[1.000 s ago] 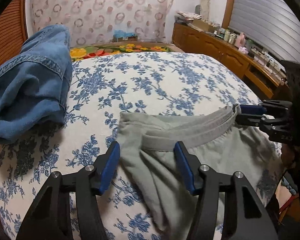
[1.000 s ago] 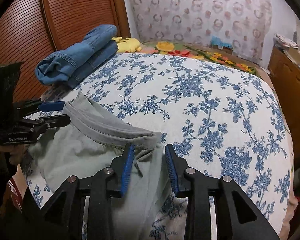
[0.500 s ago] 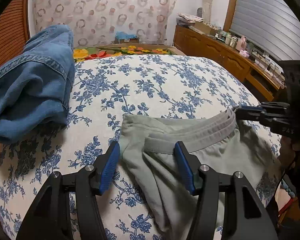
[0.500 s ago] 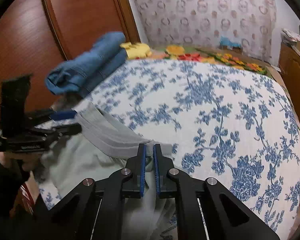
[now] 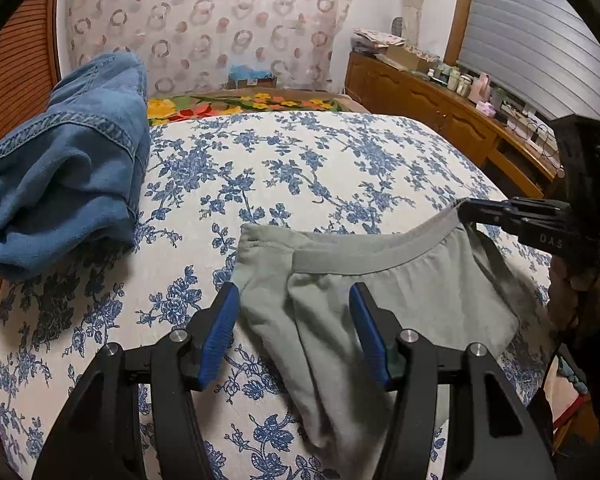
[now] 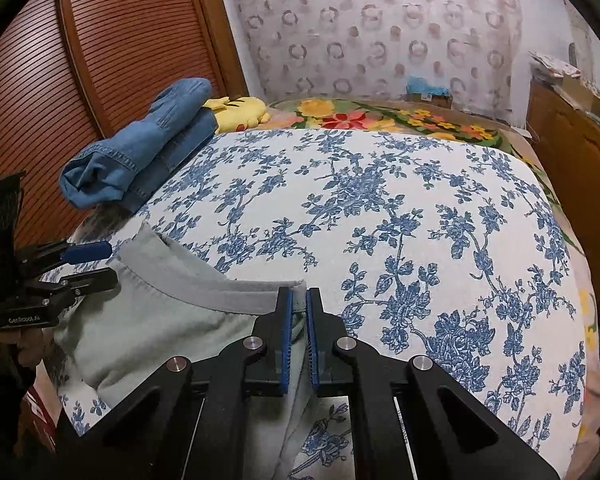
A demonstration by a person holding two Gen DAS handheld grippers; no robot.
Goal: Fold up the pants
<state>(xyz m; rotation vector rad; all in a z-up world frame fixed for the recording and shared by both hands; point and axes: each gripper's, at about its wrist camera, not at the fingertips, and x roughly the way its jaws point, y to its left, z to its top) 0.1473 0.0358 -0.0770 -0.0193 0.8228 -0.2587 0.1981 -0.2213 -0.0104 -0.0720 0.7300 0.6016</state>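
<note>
1. Starting stage: grey pants (image 5: 380,304) lie rumpled at the near edge of the bed (image 5: 300,168), no fold made yet.
2. Right gripper (image 6: 297,316): I have its fingers clenched on the waistband (image 6: 228,296) corner, having just closed.
3. Left gripper (image 5: 294,320): fingers released, straddling the other waistband corner.
4. Left to do: second grasp, spreading, every fold.

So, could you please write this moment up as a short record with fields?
surface: bed with blue floral bedspread
garment: grey pants, waistband toward the far end of the bed
right hand-held gripper: shut on the waistband's right corner
left hand-held gripper: open, straddling the waistband's left end
other clothing: folded jeans at the bed's left edge
fold: not yet made
</note>
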